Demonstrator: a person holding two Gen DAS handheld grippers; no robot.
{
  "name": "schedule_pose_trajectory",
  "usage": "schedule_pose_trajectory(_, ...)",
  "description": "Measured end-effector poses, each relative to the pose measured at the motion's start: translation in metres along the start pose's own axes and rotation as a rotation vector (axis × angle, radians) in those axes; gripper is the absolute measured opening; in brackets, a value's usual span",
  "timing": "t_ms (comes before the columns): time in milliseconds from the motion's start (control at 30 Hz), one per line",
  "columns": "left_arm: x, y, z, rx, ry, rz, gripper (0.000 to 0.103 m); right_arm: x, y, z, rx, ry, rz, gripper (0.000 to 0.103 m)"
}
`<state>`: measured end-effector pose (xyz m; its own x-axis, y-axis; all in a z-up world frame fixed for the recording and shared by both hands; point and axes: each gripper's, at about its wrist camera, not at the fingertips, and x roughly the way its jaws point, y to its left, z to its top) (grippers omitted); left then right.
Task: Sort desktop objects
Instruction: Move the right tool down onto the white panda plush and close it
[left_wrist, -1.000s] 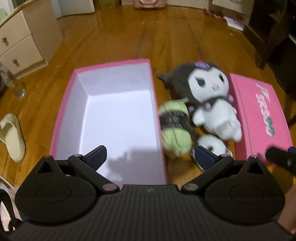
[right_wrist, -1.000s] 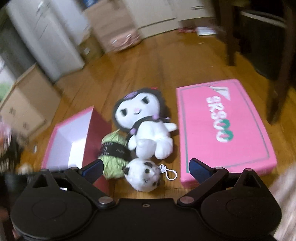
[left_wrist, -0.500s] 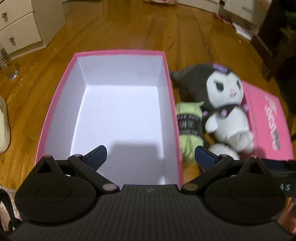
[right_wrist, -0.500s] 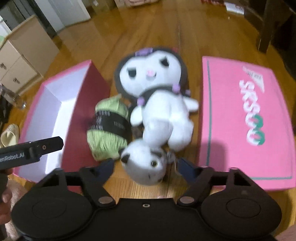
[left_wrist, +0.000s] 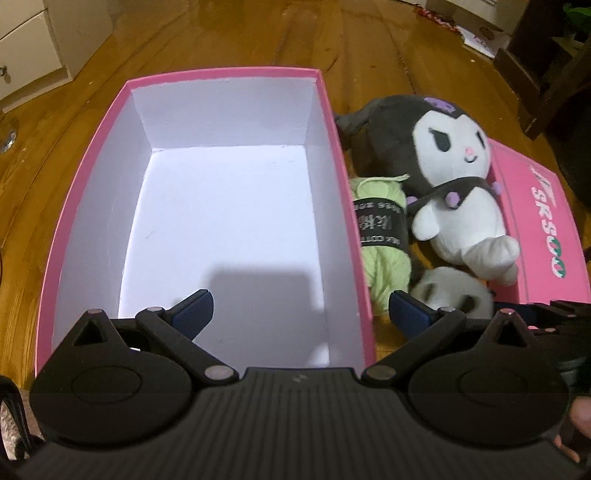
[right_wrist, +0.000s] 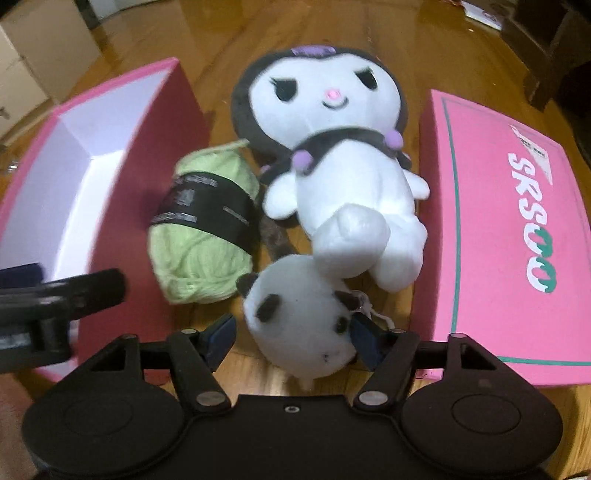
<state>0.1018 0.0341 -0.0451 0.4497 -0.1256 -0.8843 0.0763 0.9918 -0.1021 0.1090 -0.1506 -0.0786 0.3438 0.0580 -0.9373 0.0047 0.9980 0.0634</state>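
Mostly glossy wood floor (left_wrist: 229, 40), white drawers (left_wrist: 26, 51) bkgd left

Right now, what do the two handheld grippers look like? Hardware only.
Both match: matte black plastic. The left gripper and right gripper each have a ribbed body, two round housings with oval insets, triangular cutouts, silver pivot pins and linkage arms ending in blue fingertip pads. No cables or sleeves are visible.

The wooden floor (right_wrist: 369, 33) carries a pink box (left_wrist: 332, 122), lid (right_wrist: 498, 221), yarn (right_wrist: 199, 254) and 2 plush toys (right_wrist: 343, 184).
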Motion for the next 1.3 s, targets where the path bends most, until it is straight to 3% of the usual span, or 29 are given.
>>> schedule_pose_trajectory(100,0.003,0.002,-0.001,-0.004,0.009,0.006,0.103,0.007,-0.002,-0.002,-0.018,0.004,-0.042,0.075)
schedule_pose_trajectory(267,0.003,0.003,-0.004,-0.017,0.004,0.011,0.103,0.018,-0.008,-0.003,0.022,0.021,-0.005,0.074)
schedule_pose_trajectory(667,0.016,0.006,-0.007,-0.054,0.026,-0.069,0.103,0.019,-0.011,-0.004,-0.017,0.018,-0.035,0.071)
schedule_pose_trajectory(1067,0.017,-0.011,-0.011,0.022,0.025,-0.024,0.103,0.015,-0.023,0.003,-0.014,0.02,-0.021,0.068)
schedule_pose_trajectory(1300,0.013,-0.01,-0.01,0.04,0.002,-0.042,0.103,0.0,-0.025,0.005,-0.015,0.0,-0.018,0.068)
